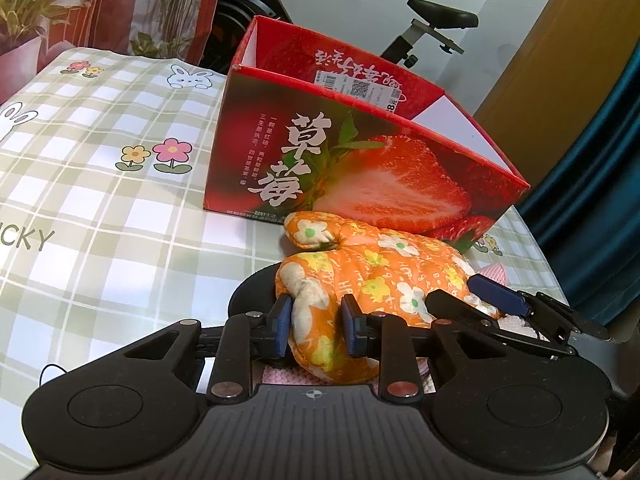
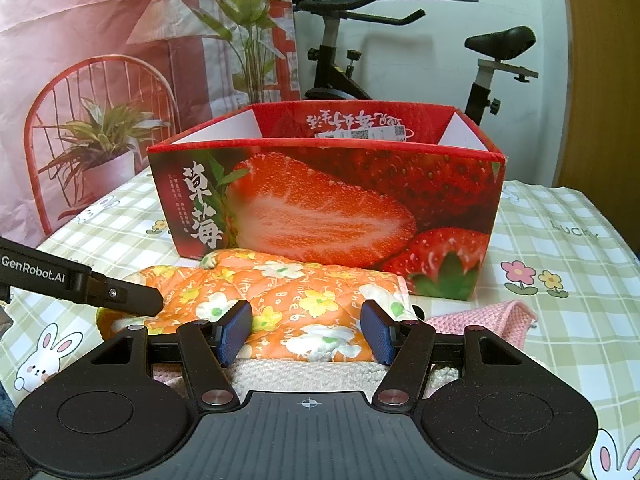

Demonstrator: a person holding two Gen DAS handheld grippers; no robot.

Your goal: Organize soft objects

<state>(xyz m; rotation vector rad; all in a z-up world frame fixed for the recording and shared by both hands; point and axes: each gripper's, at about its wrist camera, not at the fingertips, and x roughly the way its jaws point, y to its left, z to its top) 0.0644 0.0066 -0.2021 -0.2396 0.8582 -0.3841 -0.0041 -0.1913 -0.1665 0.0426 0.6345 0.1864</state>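
Everything here is placed against the red strawberry box (image 1: 360, 160), which stands open-topped on the checked tabletop (image 1: 100, 200). Just in front of its printed wall lies an orange floral oven mitt (image 1: 380, 276), its far edge close against the box's base.

From my left wrist camera, my left claw (image 1: 316, 326) sits at the mitt's near left end. Its blue pads (image 1: 282, 324) are pinched onto a bunched fold of the padded fabric, so it is clamped on the mitt. To the right, the tips of my other claw rest at the mitt's right end.

From my right wrist camera, my right claw (image 2: 306, 334) stands half apart, its pads (image 2: 236, 330) on either side of the mitt's near edge; I cannot tell whether they press it. Under the mitt shows cream towelling (image 2: 304, 376), and right of that a pink knitted cloth (image 2: 500, 320) lies in front of the box's right corner.
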